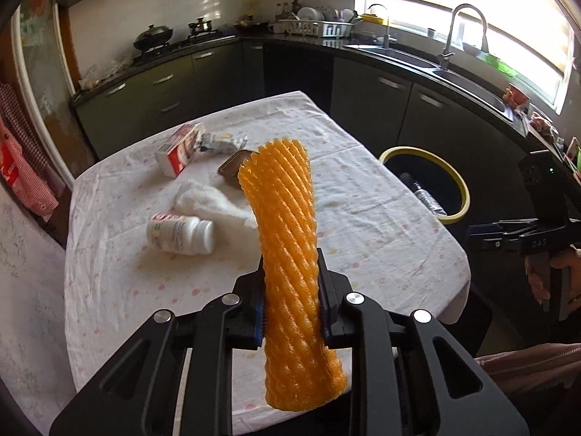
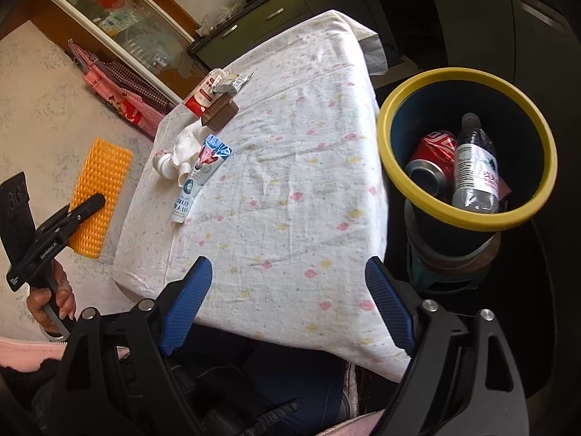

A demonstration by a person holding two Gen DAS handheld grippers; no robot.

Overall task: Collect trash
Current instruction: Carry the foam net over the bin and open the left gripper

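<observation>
Currently an orange foam net sleeve (image 1: 287,254) is pinched by the left gripper (image 1: 290,301), held off the table (image 2: 290,200) on the side away from the yellow-rimmed bin (image 2: 468,149). The right gripper (image 2: 290,305) is spread, empty. Next, carrying across to the bin is called for.

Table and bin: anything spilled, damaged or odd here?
Nothing spilled. The white pill bottle lies on its side beside a crumpled tissue, ordinary litter. The left gripper pinches the orange foam net; the right gripper is open, empty.

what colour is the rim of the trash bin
Yellow, around a dark bin; it shows best in the right wrist view.
</observation>
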